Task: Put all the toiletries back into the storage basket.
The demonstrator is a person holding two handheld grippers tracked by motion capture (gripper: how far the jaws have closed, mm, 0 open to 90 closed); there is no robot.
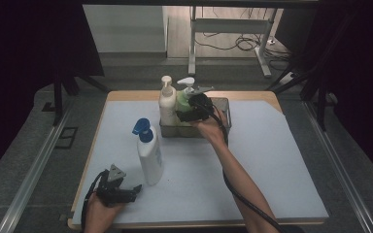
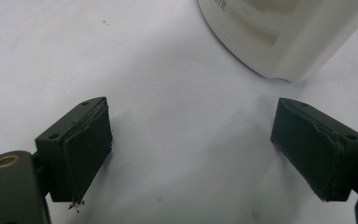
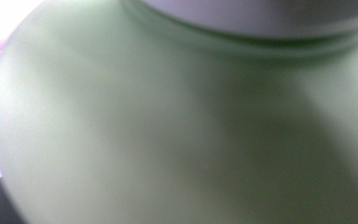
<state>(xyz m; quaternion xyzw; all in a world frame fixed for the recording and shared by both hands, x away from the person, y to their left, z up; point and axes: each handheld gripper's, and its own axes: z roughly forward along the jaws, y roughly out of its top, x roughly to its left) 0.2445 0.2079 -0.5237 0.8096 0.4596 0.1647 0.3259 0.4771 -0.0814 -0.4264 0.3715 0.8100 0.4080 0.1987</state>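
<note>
Green pump bottle (image 1: pixel 183 101) stands in the wire basket (image 1: pixel 223 104) at the desk's (image 1: pixel 272 160) far side, beside a cream bottle (image 1: pixel 167 104); the right gripper (image 1: pixel 190 114) presses against it, whether its jaws are clamped I cannot tell. Left gripper (image 1: pixel 126 192), jaws wide apart and empty, sits near a blue-capped white bottle (image 1: pixel 148 154)

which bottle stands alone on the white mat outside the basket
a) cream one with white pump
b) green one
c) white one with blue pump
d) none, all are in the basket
c: the white bottle with the blue pump stands by itself on the mat near the left claw, while the cream bottle and the green bottle sit in the basket.
</note>
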